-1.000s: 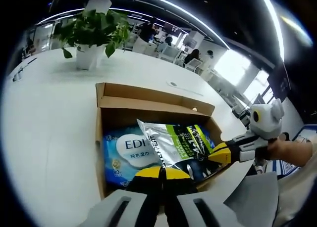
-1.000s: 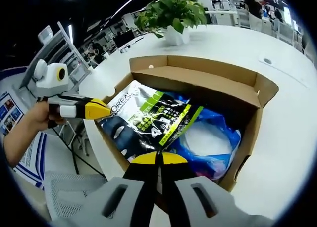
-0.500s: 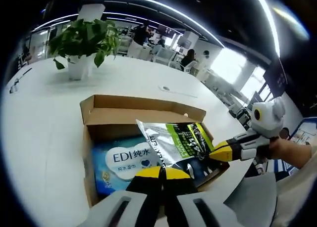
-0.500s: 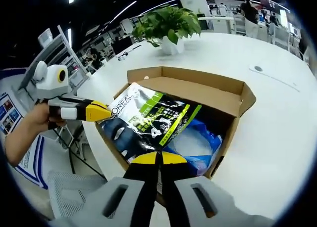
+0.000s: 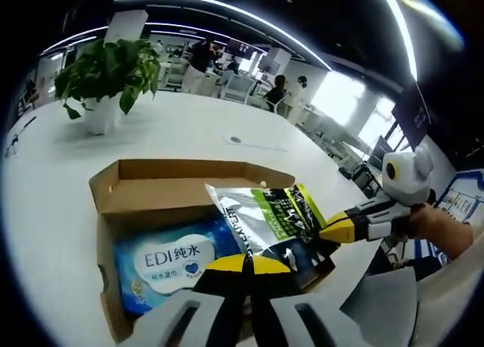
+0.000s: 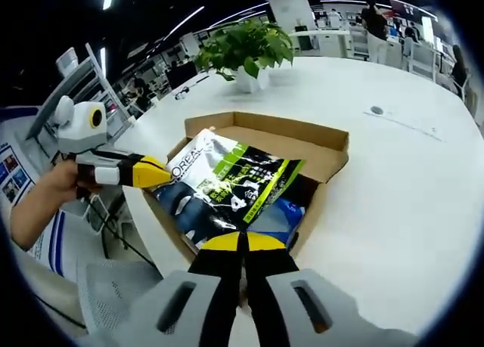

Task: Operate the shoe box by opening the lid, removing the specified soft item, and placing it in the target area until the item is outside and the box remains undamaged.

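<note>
Cardboard shoe box (image 5: 181,182) sits open on a white table (image 5: 53,173), lid flap folded back at the far side; same box (image 6: 318,150) seen from the other end in the right gripper view; no tears or dents visible on it. Silver-and-green soft pouch (image 5: 265,218) held up above the box opening, tilted, gripped at two edges; printed side faces up (image 6: 227,184). Left gripper (image 5: 243,262): yellow-tipped jaws pressed together on the near edge of the pouch; it also shows from the side in the right gripper view (image 6: 155,171), tips at the pouch's corner, a hand (image 6: 38,203) behind it. Right gripper (image 6: 243,243): jaws likewise closed on the pouch's near edge; seen from the side in the left gripper view (image 5: 333,230), clamped on the pouch's far corner, with a hand (image 5: 439,230) behind. Blue wet-wipe pack (image 5: 170,260) lies flat on the box floor beneath the pouch; part of it visible (image 6: 283,215) under the pouch's edge. Potted plant (image 5: 102,71) stands on the table well beyond the box (image 6: 246,48).
</note>
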{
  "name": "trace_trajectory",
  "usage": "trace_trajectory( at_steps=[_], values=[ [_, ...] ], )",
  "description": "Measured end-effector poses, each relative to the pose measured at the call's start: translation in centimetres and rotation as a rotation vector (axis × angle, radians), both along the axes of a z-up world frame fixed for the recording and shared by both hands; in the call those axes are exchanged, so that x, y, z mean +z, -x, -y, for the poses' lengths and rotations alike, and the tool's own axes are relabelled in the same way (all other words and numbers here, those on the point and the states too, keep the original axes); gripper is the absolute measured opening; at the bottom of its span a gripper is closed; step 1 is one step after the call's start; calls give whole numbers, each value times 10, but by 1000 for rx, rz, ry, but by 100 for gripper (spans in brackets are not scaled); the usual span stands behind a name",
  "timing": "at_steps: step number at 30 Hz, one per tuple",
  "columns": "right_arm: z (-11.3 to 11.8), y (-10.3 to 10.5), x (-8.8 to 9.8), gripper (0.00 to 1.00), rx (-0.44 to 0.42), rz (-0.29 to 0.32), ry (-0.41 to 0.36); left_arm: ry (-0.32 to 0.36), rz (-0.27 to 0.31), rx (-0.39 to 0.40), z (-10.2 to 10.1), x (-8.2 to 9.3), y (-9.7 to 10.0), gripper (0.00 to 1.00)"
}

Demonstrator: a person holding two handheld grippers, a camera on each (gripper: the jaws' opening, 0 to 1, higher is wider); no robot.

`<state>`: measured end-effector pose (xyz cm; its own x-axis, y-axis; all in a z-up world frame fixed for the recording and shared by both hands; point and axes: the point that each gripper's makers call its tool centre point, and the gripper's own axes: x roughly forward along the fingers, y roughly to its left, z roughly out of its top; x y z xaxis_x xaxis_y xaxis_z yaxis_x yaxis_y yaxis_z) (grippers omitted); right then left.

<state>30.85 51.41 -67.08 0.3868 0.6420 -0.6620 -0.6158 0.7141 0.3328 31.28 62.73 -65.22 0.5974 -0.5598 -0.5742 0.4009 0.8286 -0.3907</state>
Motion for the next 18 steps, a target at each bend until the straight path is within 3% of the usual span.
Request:
trace_trajectory(
  at_steps=[18],
  values=[
    [53,-9,6,0,-67,-16,6,7,6,-66,49,4,-11,0]
  ],
)
